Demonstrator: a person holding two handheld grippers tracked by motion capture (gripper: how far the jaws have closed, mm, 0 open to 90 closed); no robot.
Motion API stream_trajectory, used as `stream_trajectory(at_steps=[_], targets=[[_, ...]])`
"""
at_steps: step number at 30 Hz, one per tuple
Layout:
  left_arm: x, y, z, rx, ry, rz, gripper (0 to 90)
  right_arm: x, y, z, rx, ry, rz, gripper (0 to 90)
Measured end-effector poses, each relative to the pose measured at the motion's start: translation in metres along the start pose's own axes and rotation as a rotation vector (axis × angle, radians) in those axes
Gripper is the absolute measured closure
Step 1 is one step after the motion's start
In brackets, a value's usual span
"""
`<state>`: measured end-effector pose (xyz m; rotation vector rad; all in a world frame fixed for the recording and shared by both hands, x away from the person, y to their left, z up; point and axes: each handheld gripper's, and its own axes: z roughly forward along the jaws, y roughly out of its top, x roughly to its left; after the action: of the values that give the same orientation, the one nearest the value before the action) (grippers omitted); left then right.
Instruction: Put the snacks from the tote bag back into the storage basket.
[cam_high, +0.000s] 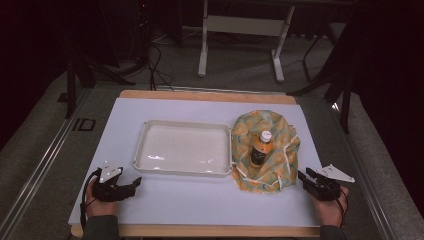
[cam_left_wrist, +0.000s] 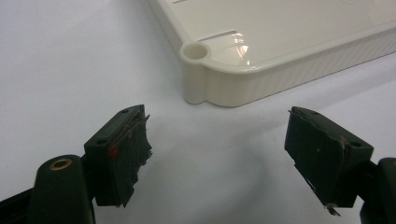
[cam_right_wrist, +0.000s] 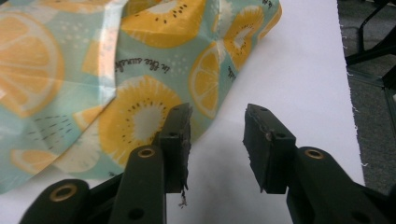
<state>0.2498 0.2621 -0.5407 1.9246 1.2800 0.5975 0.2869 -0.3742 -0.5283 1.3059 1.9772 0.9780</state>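
Printed cloth bag (cam_high: 266, 150), teal w/ orange citrus slices, sat on the white table sheet (cam_high: 200, 200) toward the right side, bunched open around an orange bottle (cam_high: 260, 149) that stood upright inside it, cap up. Right gripper (cam_high: 306, 176) was just beside the bag's near-right corner, jaws pointed at it. In the right gripper view (cam_right_wrist: 217, 135) the jaws stood apart w/ nothing between them; bag fabric (cam_right_wrist: 116, 84) lay ahead and to the left of the left-hand jaw, its edge close by that jaw's tip — touching or not, can't tell. No grip on the fabric.

Cream plastic tray (cam_high: 145, 131) lay just left of the bag, roughly mid-table, bag edge up against its right rim. Left gripper (cam_high: 133, 183) was near the tray's near-left corner, apart from it. In the left gripper view (cam_left_wrist: 217, 140) its jaws were wide open, bare sheet between them, tray corner (cam_left_wrist: 196, 74) a bit ahead.
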Motion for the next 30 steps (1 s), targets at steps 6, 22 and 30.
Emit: stream_trajectory(at_steps=[6,22,30], targets=[[0.000,0.000,0.000,-0.001,-0.004,0.000,22.3,0.005,0.003,-0.005,0.015,0.007,-0.034,62.7],[-0.001,0.000,0.000,0.001,-0.001,0.012,23.1,0.015,0.025,-0.009,0.023,0.037,-0.079,62.5],[-0.001,0.000,0.000,0.003,-0.007,0.018,23.1,0.019,0.039,-0.010,0.029,0.046,-0.108,62.4]])
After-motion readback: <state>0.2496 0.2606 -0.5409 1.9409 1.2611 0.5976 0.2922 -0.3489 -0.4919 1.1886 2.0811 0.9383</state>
